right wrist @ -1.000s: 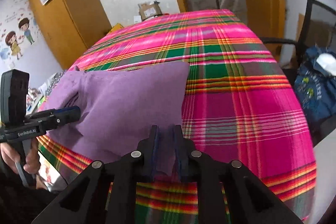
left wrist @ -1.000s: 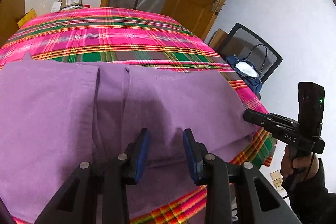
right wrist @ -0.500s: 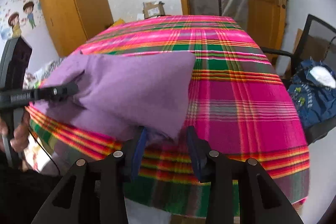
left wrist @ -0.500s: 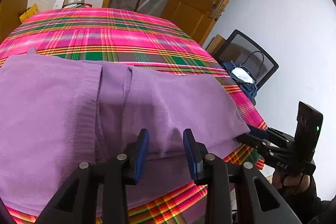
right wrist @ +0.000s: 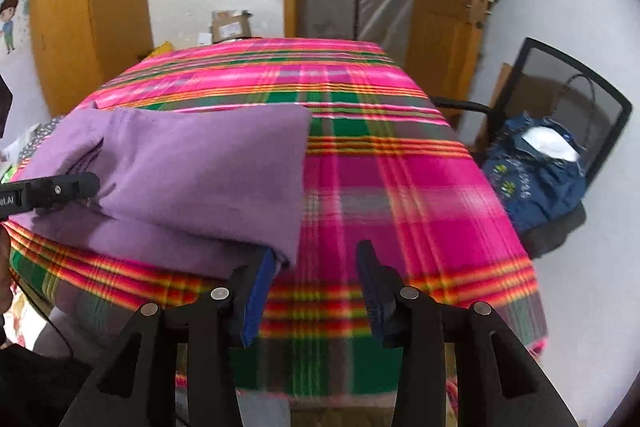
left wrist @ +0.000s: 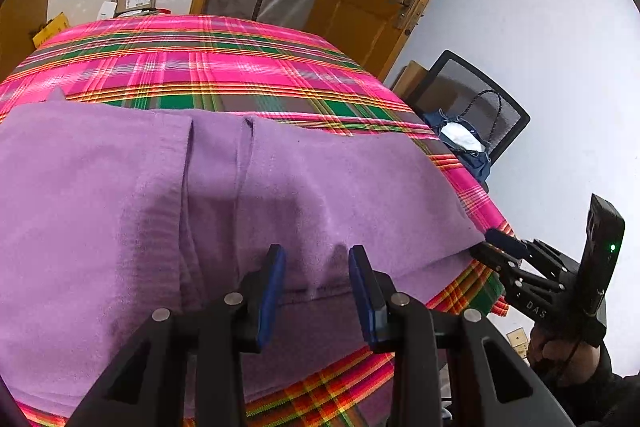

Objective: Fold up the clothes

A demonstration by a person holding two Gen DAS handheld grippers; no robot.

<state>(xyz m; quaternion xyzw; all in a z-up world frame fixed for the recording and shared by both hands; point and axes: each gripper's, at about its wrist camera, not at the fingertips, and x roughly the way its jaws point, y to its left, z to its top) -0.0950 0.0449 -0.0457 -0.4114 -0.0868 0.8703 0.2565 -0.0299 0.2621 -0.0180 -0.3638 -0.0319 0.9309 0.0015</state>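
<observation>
One purple garment [left wrist: 280, 187] on one plaid cloth [right wrist: 400, 187]; left tongs [left wrist: 316, 283] and right tongs [right wrist: 316, 287] both released.

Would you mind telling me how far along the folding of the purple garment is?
Done: the purple garment lies on the plaid cloth with its sides folded inward, two flap edges meeting near the middle. In hand: nothing is gripped; the right gripper has just been opening and stands open beside the garment's corner, and the left gripper is open above the near edge. Left: probably a further fold.
</observation>
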